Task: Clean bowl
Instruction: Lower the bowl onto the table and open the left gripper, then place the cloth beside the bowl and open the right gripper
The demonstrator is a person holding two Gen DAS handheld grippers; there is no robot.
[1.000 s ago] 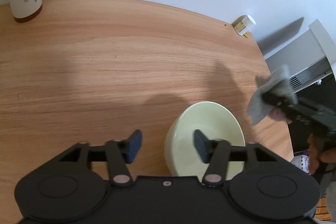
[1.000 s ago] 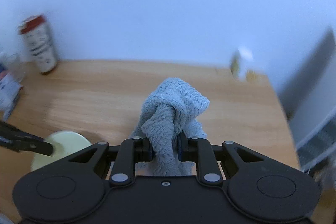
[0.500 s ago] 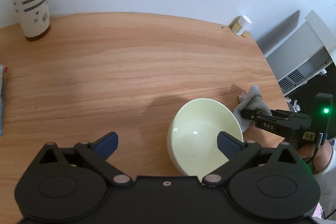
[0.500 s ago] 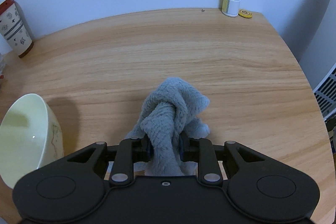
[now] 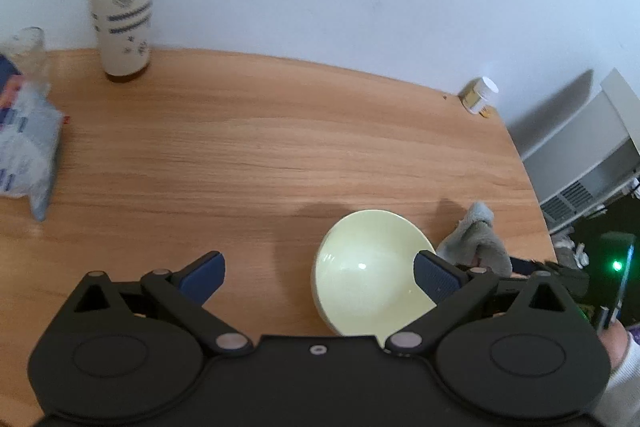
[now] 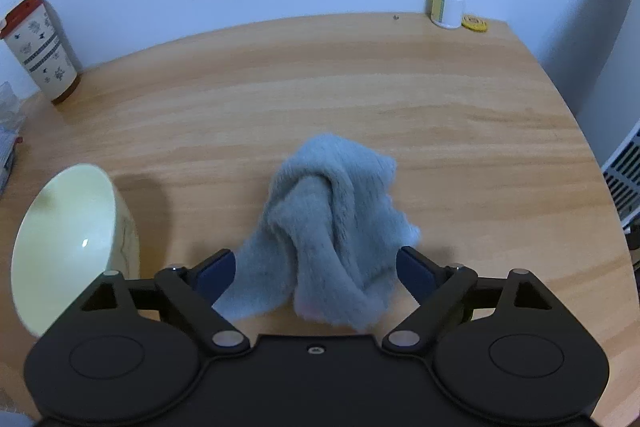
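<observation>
A pale yellow bowl [image 5: 372, 271] sits on the wooden table [image 5: 260, 155], near its front right edge; it also shows in the right wrist view [image 6: 68, 239]. My left gripper [image 5: 320, 277] is open and empty, its right finger in front of the bowl's right side. A grey cloth [image 6: 332, 227] lies bunched on the table to the right of the bowl, also seen in the left wrist view [image 5: 476, 239]. My right gripper [image 6: 316, 275] is open, with its fingers spread on either side of the cloth.
A white tumbler with a red lid [image 5: 124, 7] stands at the back left by the wall. A plastic packet [image 5: 24, 147] lies at the left edge. A small white pill bottle [image 6: 448, 1] and a yellow cap [image 6: 474, 23] stand at the back right corner.
My right gripper has opened and let go of the cloth, which now rests on the table. My left gripper has pulled back from the bowl and tilted up.
</observation>
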